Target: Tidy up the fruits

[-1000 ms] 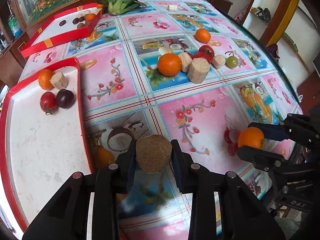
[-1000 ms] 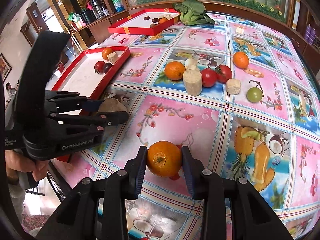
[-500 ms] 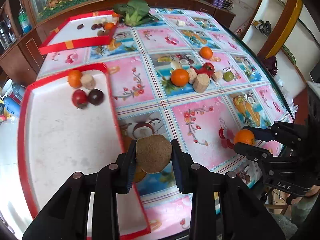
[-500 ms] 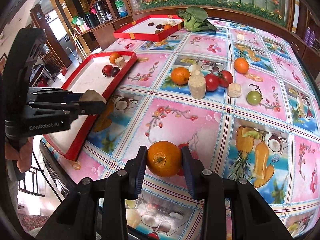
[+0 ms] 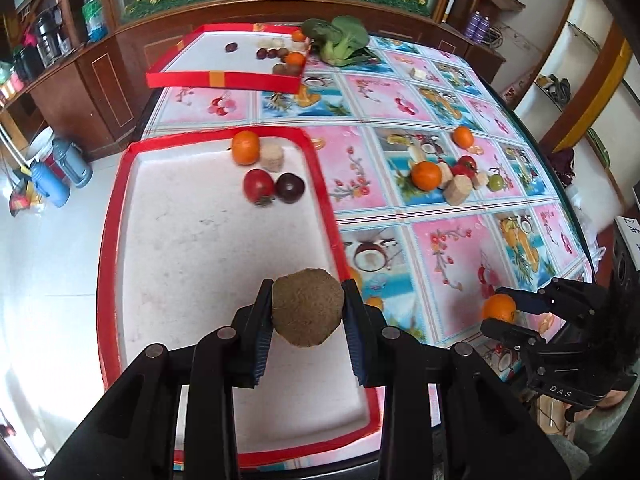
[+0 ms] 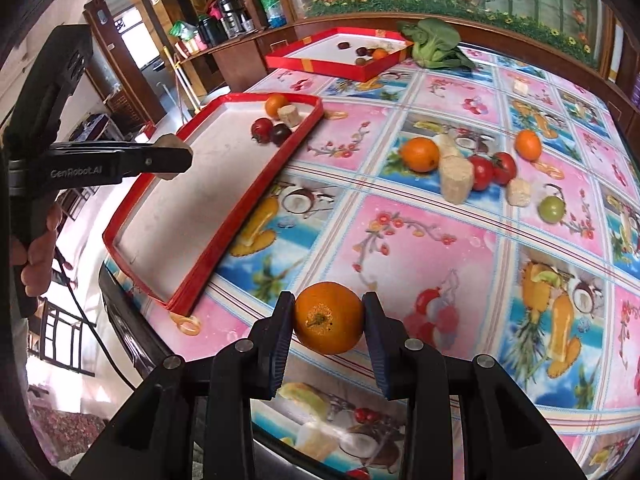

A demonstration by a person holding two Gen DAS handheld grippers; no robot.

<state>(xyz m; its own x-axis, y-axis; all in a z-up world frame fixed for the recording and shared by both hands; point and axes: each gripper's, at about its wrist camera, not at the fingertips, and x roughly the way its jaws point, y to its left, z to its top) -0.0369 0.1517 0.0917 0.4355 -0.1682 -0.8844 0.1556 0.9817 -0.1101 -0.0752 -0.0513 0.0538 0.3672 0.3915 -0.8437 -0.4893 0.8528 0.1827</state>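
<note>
Left gripper (image 5: 307,312), carrying brown fruit (image 5: 307,307), is shifting from the tablecloth (image 5: 452,256) to over the near red tray (image 5: 168,240)

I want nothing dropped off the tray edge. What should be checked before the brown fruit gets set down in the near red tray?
1. Left claw grips brown fruit: ok.
2. Fruit above the near red tray, inside its rim: ok.
3. White floor under the fruit bare: ok.
4. Fruits already in the tray, such as the tomato, sit at the far end, clear of the drop: ok.
5. Right claw holds its orange over the table, clear of the tray: ok.
6. Height above the tray floor: cannot tell.
</note>
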